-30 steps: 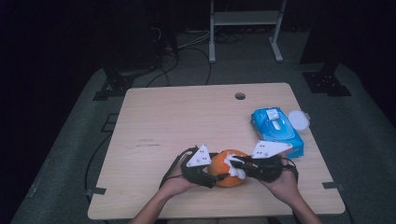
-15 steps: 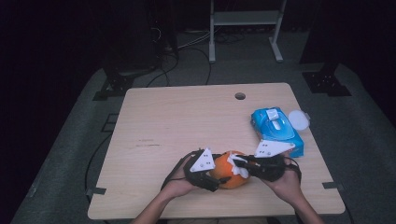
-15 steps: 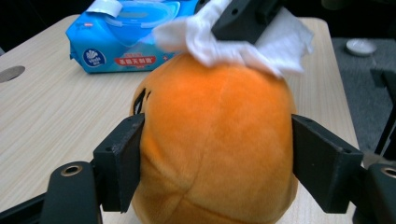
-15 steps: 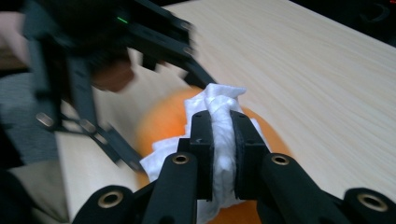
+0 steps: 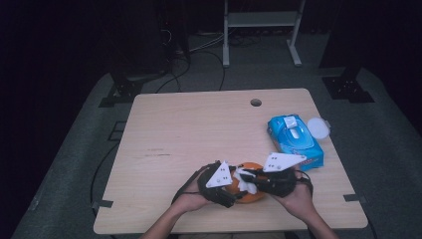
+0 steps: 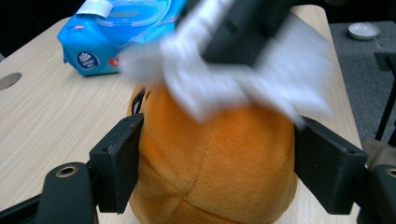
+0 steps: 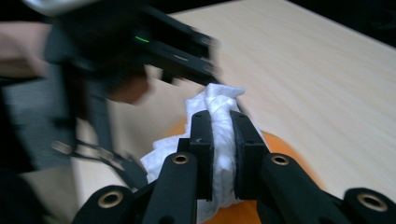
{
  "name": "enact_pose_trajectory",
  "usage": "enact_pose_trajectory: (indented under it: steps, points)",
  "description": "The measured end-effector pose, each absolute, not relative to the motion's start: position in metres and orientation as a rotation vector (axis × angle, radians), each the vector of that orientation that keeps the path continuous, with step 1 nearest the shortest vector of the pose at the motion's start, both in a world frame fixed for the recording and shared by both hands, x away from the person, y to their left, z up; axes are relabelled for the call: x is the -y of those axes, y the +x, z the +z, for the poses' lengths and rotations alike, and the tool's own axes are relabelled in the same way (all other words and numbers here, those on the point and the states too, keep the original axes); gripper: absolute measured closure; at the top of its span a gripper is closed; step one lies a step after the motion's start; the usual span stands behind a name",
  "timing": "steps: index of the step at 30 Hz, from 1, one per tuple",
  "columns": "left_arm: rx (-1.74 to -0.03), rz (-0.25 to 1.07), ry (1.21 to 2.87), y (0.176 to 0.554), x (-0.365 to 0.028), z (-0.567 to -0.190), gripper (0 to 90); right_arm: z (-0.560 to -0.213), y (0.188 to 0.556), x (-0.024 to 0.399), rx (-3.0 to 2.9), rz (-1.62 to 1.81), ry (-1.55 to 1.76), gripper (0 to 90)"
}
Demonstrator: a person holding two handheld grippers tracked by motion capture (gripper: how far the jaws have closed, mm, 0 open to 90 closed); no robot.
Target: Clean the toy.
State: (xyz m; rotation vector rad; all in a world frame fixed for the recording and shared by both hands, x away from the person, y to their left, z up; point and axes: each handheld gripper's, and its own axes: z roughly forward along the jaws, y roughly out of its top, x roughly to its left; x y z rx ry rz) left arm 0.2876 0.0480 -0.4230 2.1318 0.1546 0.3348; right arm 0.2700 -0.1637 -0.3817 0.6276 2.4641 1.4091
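Wooden counter (image 5: pixel 189 129) with a blue wipes pack (image 5: pixel 294 140) off on the right side. Near the front edge sits an orange plush toy (image 5: pixel 247 191) — the left gripper (image 6: pixel 215 163) straddles it, jaws just been opening, pads right against its sides. The right gripper (image 7: pixel 223 140) is clamped tight on a white wipe (image 7: pixel 219 109) — pressed on the toy's top.

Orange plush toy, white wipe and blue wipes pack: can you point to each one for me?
Orange plush toy (image 6: pixel 215 163): left gripper view, on its fuzzy orange side.
White wipe (image 7: pixel 223 140): right gripper view, on the bunched part pinched in the right tool.
Blue wipes pack (image 5: pixel 293 139): high view, on its top.
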Motion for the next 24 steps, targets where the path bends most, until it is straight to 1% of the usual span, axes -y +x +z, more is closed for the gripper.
enact_pose_trajectory:
  steps: [3, 9, 10, 12, 13, 15, 19, 24]
  points:
    - [-0.175, 0.3, 2.135, 0.291, -0.053, -0.423, 21.9, -0.381, 0.269, 0.16, -2.468, 1.367, 0.599, 79.9]
    - [-0.228, 0.218, 2.1, 0.302, -0.067, -0.431, 21.7, -0.387, 0.285, 0.194, -2.436, 1.337, 0.758, 79.8]
    - [-0.241, 0.205, 2.091, 0.303, -0.066, -0.431, 19.9, -0.389, 0.286, 0.195, -2.44, 1.347, 0.767, 79.8]
    - [-0.269, 0.194, 2.083, 0.303, -0.063, -0.429, 13.4, -0.39, 0.284, 0.19, -2.441, 1.315, 0.745, 79.8]
    - [-0.283, 0.191, 2.078, 0.303, -0.062, -0.428, 12.3, -0.39, 0.283, 0.186, -2.44, 1.305, 0.729, 79.7]
    - [-0.284, 0.203, 2.085, 0.303, -0.062, -0.429, 12.7, -0.389, 0.281, 0.18, -2.433, 1.298, 0.713, 79.8]
    - [-0.261, 0.206, 2.107, 0.304, -0.067, -0.429, 20.2, -0.388, 0.279, 0.179, -2.447, 1.327, 0.708, 79.7]
    - [-0.29, 0.186, 2.097, 0.309, -0.074, -0.433, 21.2, -0.387, 0.282, 0.19, -2.427, 1.269, 0.717, 79.7]
